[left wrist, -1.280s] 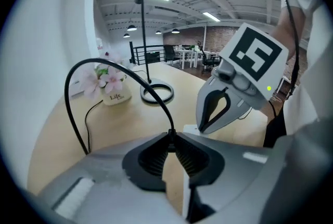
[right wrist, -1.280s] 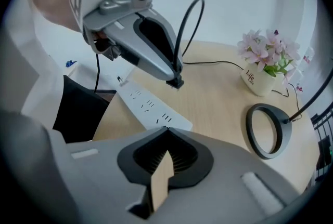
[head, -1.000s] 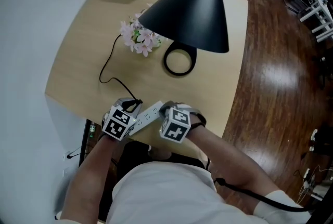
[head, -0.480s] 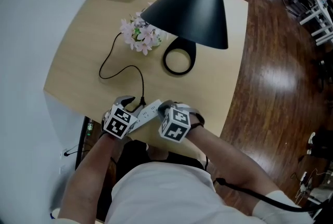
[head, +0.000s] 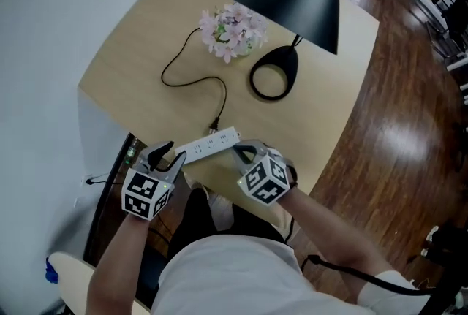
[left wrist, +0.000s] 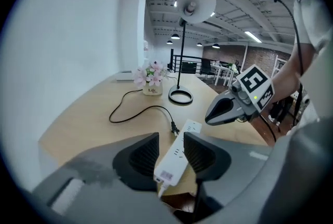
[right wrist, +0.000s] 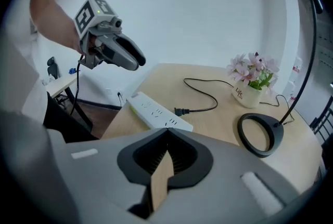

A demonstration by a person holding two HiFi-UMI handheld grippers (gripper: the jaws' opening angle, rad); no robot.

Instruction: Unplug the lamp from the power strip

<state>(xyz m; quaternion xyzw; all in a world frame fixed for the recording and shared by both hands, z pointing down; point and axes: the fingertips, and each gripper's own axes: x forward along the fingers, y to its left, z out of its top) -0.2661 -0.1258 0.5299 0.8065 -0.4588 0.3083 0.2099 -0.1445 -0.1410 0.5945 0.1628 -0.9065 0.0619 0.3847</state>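
Left gripper (head: 167, 156) is hanging off the near edge of the table (head: 139, 50). Its jaws have just been opening and are standing wide now, gripping nothing; the power strip (head: 208, 145) is only showing through the gap beyond them. Right gripper (head: 241, 151) is sitting pinched together, empty, near the strip's other end. The plug (head: 213, 127) is lying loose just beside the strip, its cord (head: 179, 80) looping off toward the lamp (head: 274, 74). I'm reckoning the unplugging's done and nothing's left.

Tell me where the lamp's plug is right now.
In the head view the plug lies loose on the table, low and just left of centre, at the far side of the power strip.
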